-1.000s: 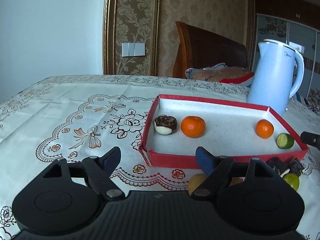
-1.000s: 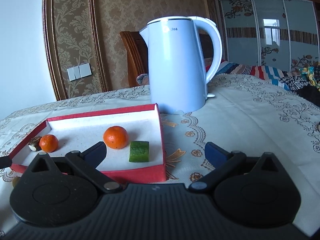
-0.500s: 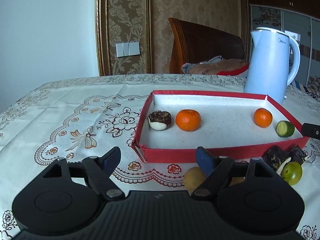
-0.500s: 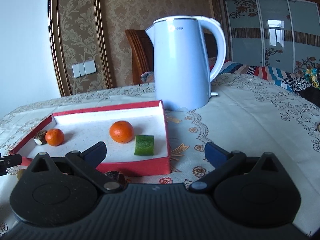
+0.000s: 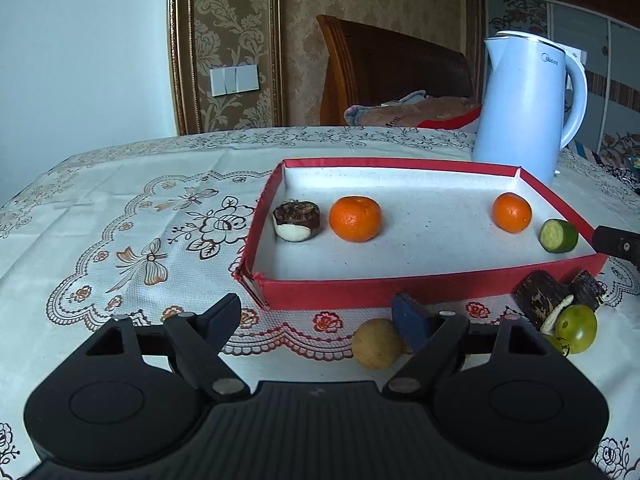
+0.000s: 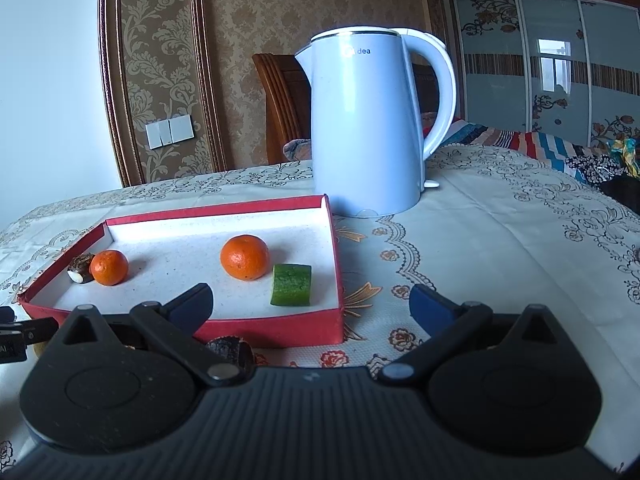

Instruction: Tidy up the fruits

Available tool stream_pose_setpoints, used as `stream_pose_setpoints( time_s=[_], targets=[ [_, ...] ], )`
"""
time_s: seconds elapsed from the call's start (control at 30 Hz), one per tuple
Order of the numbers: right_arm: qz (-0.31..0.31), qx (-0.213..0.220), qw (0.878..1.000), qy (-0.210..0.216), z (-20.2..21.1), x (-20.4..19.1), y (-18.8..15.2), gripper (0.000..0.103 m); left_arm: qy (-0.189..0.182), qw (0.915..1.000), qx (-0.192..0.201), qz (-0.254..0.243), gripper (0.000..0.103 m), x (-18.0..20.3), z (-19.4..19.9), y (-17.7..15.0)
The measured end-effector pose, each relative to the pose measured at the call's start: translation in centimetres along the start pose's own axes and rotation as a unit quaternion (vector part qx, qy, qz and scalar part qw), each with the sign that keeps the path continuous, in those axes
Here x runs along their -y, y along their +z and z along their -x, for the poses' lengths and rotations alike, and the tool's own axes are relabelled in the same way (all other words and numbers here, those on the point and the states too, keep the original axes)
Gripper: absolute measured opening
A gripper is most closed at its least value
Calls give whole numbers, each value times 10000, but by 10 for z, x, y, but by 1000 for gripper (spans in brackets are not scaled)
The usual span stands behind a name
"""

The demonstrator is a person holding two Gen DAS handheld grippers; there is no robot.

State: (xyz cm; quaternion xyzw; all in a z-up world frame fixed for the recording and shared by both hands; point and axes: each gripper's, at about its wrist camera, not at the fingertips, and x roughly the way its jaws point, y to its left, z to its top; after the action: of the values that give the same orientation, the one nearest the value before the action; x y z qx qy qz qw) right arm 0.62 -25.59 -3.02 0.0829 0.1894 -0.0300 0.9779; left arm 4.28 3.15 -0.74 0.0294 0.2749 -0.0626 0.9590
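Left wrist view: the left hand-held gripper (image 5: pixel 318 318) hangs open and empty low in the frame, its right finger touching or just beside a round tan fruit (image 5: pixel 377 343) on the lace-covered table (image 5: pixel 120 216), probably the next pick. Beyond, centre frame, the shallow red cardboard tray (image 5: pixel 420 286) holds two oranges (image 5: pixel 355 219). The right hand-held gripper (image 6: pixel 310 306) is likewise open and empty.

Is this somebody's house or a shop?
Most likely a home, perhaps a dining area: a table with a lace-patterned tablecloth, a wooden chair, an electric kettle, and patterned wallpaper behind.
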Motion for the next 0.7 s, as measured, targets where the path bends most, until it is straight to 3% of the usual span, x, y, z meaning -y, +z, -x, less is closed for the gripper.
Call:
stream_pose_setpoints(
  time_s=[0.27,0.43,0.6,0.7],
  targets=[
    [-14,11,10000,-21,0,0,0,103,-73,9999,-114,-77,86,0,-1,-2],
    [-78,64,9999,-43,2,3,1,103,219,9997,68,36,86,-13,11,-2],
    [-85,35,9999,-44,-1,2,1,103,-161,9973,53,710,86,-33,15,3],
    [-57,37,10000,-35,-1,1,0,103,-565,9959,-63,711,86,-30,14,2]
  ],
)
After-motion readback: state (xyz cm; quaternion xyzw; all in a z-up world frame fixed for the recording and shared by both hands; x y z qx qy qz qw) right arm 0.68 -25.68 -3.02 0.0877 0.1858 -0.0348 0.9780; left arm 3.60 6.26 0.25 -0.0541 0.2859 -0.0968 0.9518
